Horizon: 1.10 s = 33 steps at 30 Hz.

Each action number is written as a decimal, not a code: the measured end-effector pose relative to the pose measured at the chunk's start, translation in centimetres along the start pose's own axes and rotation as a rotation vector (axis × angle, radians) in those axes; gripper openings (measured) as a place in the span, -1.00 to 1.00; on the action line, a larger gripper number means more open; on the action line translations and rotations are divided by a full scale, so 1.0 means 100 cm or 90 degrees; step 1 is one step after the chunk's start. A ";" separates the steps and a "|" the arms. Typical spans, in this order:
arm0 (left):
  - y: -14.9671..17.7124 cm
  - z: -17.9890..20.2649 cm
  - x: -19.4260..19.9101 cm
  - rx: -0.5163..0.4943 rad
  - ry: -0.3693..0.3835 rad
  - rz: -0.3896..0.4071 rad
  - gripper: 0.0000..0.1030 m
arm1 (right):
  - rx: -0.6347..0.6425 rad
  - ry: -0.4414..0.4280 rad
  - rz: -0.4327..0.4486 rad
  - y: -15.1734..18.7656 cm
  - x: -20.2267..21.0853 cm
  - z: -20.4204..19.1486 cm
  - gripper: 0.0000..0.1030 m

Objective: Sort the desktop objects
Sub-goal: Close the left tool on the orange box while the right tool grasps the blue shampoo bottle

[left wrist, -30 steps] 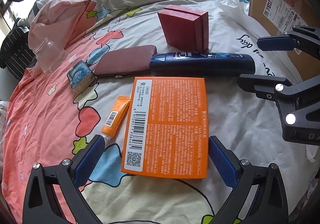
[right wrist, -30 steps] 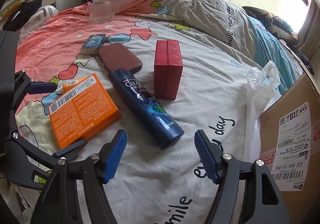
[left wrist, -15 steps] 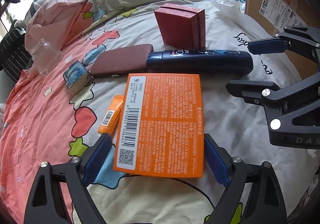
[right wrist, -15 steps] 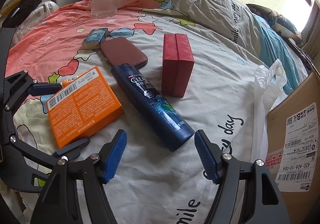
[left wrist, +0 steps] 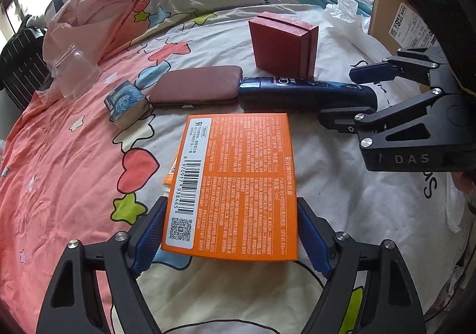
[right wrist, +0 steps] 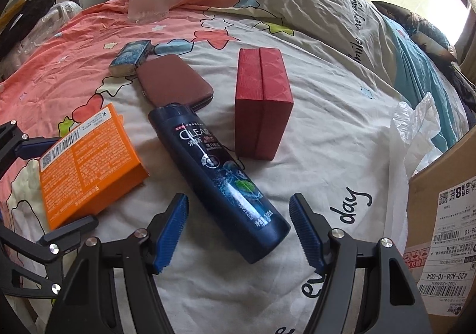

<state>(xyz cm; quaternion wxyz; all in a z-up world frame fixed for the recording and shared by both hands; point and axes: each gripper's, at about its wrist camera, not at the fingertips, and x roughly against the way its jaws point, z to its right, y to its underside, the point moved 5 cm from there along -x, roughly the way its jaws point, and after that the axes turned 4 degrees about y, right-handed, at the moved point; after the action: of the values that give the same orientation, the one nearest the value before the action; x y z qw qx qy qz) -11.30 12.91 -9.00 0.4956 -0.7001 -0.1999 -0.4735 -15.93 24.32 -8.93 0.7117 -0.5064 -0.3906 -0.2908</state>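
Left gripper [left wrist: 230, 232]: we have its blue pads on either side of the near end of the orange box [left wrist: 238, 185], pressed against the long edges, so it is pinching that box.
Orange box: lies barcode-side up on the bedsheet [left wrist: 74, 161], running from 6 o'clock toward the centre of the left wrist view; its far end stops just short of the shampoo bottle [left wrist: 306, 94].
Orange tube [left wrist: 172, 171]: we see only a sliver of it, tucked under the box's 9 o'clock edge.
Right gripper [right wrist: 239, 232]: spread wide, its blue pads flanking the base of the shampoo bottle without touching it, as far as we can tell.
Shampoo bottle: dark blue, lying on its side, cap toward 11 o'clock in the right wrist view, base at 6 o'clock.
Red box [right wrist: 261, 101]: stands on its edge, just beside the bottle at 1 o'clock.
Brown case [right wrist: 174, 82]: flat, touching the bottle's cap end.
Small blue packet [right wrist: 131, 57]: at 10 o'clock, just beside the case.
Clear jar [right wrist: 148, 0]: well apart, toward 11 o'clock.
Cardboard carton [right wrist: 440, 215]: at 4 o'clock, with a white plastic bag [right wrist: 416, 125] beside it.
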 end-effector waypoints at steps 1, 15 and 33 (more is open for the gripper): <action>0.000 0.000 0.001 0.000 0.001 0.001 0.62 | 0.000 -0.002 -0.002 -0.001 -0.002 -0.001 0.29; 0.001 0.002 -0.001 -0.020 -0.009 0.004 0.61 | -0.005 -0.043 -0.023 -0.007 -0.020 -0.002 0.29; -0.002 -0.003 0.005 0.004 -0.006 0.010 0.61 | 0.025 -0.092 0.035 0.009 0.038 -0.029 -0.38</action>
<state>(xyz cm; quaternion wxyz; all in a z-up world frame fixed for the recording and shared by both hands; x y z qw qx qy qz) -11.36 12.67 -8.40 0.5007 -0.7023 -0.1985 -0.4654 -12.49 21.76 -6.70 0.6988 -0.5227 -0.4326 -0.2263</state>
